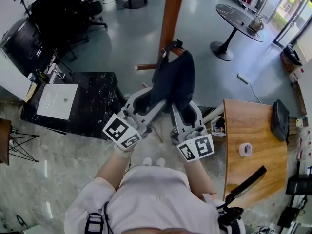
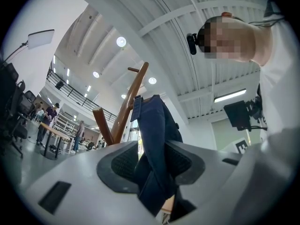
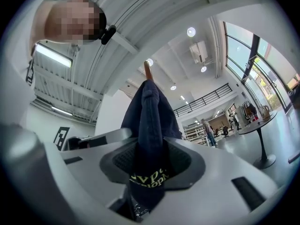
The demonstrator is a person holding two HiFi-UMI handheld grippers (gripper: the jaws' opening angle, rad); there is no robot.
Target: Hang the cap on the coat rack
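A dark navy cap (image 1: pixel 173 77) hangs against the wooden coat rack (image 1: pixel 171 13), draped over a peg, with its strap buckle (image 1: pixel 168 47) at the top. Both grippers reach up to its lower edge. My left gripper (image 1: pixel 146 99) is open: in the left gripper view the cap's cloth (image 2: pixel 152 139) runs between the pads and a gap shows at the left pad. My right gripper (image 1: pixel 187 112) is open too, and the cap's printed part (image 3: pixel 149 175) hangs loose between its jaws. The rack's pole (image 2: pixel 129 102) and a peg tip (image 3: pixel 147 69) show behind the cap.
A black marble table (image 1: pixel 92 106) with a white sheet (image 1: pixel 57 100) stands at the left. At the right is a wooden table (image 1: pixel 253 130) with a tape roll (image 1: pixel 245 149) and a black case (image 1: pixel 280 118). A round table (image 1: pixel 239 18) is farther back.
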